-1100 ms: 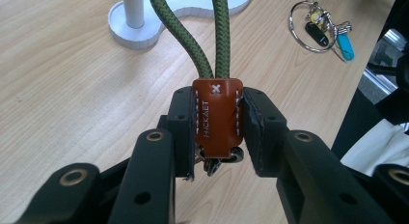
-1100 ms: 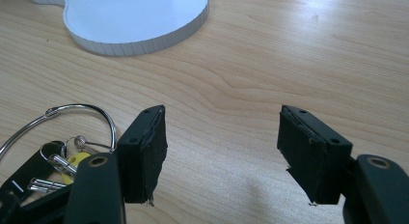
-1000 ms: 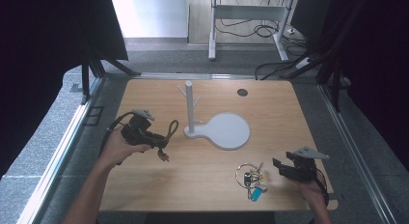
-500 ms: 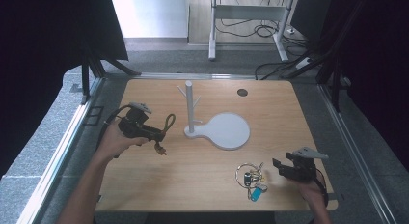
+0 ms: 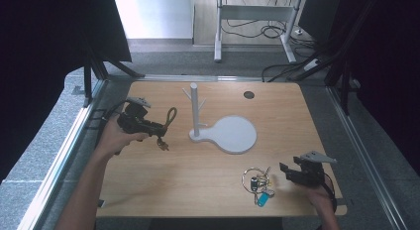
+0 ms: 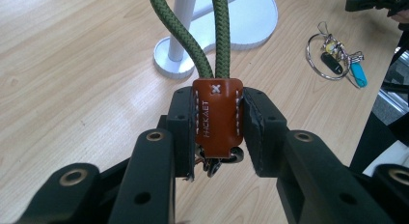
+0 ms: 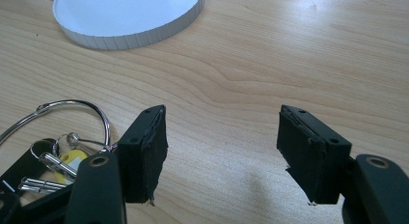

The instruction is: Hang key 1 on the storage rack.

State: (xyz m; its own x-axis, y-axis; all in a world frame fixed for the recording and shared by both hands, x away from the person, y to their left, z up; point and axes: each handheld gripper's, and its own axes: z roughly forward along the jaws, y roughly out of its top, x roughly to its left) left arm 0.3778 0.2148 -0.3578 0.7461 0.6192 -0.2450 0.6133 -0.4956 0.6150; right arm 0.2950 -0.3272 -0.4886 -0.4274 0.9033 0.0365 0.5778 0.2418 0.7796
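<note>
My left gripper (image 5: 156,128) is shut on the brown leather tab (image 6: 217,119) of a green rope keychain (image 6: 220,35). It holds the keychain above the table's left side, and the loop (image 5: 171,115) points toward the white peg stand (image 5: 194,111). The stand rises from a white round base (image 5: 234,135). Metal clips hang under the tab. My right gripper (image 5: 286,171) is open near the front right edge, its jaws (image 7: 222,137) wide apart and empty. Just to its left a key bunch (image 5: 258,183) on a steel ring lies on the wood, with a blue tag (image 6: 358,74) and a yellow one (image 7: 68,161).
A dark round grommet (image 5: 248,94) sits in the wooden table (image 5: 198,180) at the far right. Metal rails (image 5: 79,136) run along both sides. Beyond the far edge are desk legs and cables (image 5: 277,27) on the floor.
My left gripper has moved away from the front edge and a little to the left, carrying the keychain. The right gripper and the key bunch have stayed put.
</note>
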